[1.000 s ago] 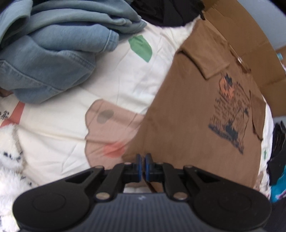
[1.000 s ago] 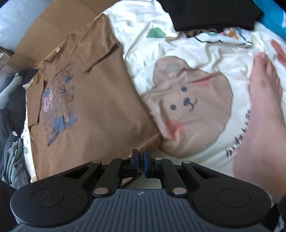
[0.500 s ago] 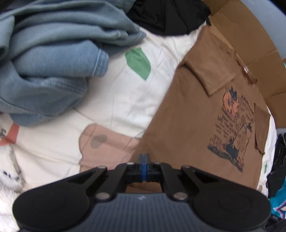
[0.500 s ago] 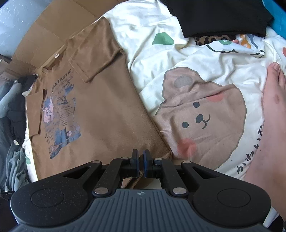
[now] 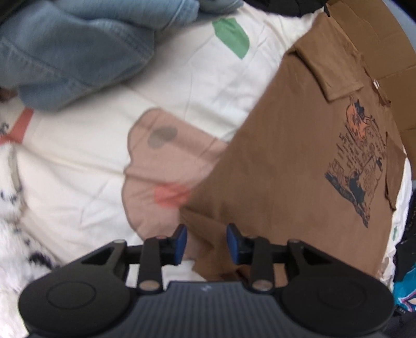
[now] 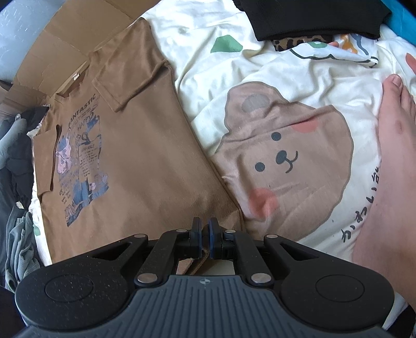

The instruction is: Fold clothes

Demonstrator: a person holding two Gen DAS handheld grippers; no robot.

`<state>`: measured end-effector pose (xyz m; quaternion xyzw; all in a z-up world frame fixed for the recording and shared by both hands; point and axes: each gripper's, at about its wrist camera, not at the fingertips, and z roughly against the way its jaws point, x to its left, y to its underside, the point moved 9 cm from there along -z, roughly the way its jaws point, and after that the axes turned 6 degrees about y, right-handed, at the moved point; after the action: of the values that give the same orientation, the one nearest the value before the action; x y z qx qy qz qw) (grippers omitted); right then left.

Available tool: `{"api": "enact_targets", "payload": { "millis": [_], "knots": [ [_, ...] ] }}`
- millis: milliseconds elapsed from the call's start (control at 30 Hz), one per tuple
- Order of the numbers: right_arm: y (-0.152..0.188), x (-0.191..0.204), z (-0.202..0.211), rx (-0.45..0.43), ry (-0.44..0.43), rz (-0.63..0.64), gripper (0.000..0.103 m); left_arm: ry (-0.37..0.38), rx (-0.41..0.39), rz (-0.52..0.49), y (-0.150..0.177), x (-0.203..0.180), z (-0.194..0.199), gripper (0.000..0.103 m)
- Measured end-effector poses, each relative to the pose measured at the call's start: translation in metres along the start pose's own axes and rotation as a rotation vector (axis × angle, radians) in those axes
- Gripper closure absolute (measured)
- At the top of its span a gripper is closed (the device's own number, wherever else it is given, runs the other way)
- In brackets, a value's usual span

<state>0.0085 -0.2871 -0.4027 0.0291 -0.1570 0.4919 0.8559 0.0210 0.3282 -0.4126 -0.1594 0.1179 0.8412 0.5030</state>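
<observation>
Brown cotton filled the ground ahead of both tools: a brown T-shirt (image 6: 145,161) lay print-up on a bear-print bedsheet (image 6: 283,161), both short sleeves turned in over the chest, its collar far from the tools and its hem next to them. The right tool (image 6: 204,235) was clamped on the hem near its right corner, judging by the strip of brown fabric showing between the pads. The left tool (image 5: 206,241) stood apart, its jaws straddling the hem's left corner, seemingly poised to pinch it so that both corners could be carried toward the collar. A heap of denim (image 5: 72,57) lay beyond the left tool, a black garment (image 6: 314,18) beyond the right. A bare foot (image 6: 387,187) rested on the sheet to the right. Cardboard (image 6: 85,28) edged the collar end.
</observation>
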Motion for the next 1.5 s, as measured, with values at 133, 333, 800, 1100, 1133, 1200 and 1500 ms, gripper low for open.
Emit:
{"api": "enact_targets", "payload": {
  "millis": [133,333,800,1100,1133,1200,1500],
  "knots": [
    [0.003,0.000,0.002,-0.001,0.001,0.001,0.099,0.045,-0.013,0.022,0.009,0.000,0.000,0.067],
    [0.004,-0.001,0.003,0.000,0.000,-0.001,0.099,0.073,-0.023,0.082,0.013,0.000,-0.010,0.068],
    [-0.013,-0.015,0.004,-0.054,0.033,-0.069,0.103,0.164,-0.157,0.231,-0.034,0.010,0.018,0.103],
    [-0.025,-0.024,0.000,-0.039,0.029,-0.081,0.103,0.133,-0.125,0.200,-0.054,0.014,0.014,0.101],
    [-0.024,-0.024,-0.001,-0.030,0.025,-0.077,0.103,0.126,-0.112,0.196,-0.052,0.014,0.014,0.100],
    [-0.020,-0.026,-0.004,-0.002,0.029,-0.084,0.103,0.105,-0.098,0.181,-0.048,0.016,0.014,0.089],
    [-0.001,-0.021,-0.012,0.099,-0.036,-0.176,0.055,0.069,-0.054,0.113,-0.021,0.017,0.012,0.047]
  ]
}}
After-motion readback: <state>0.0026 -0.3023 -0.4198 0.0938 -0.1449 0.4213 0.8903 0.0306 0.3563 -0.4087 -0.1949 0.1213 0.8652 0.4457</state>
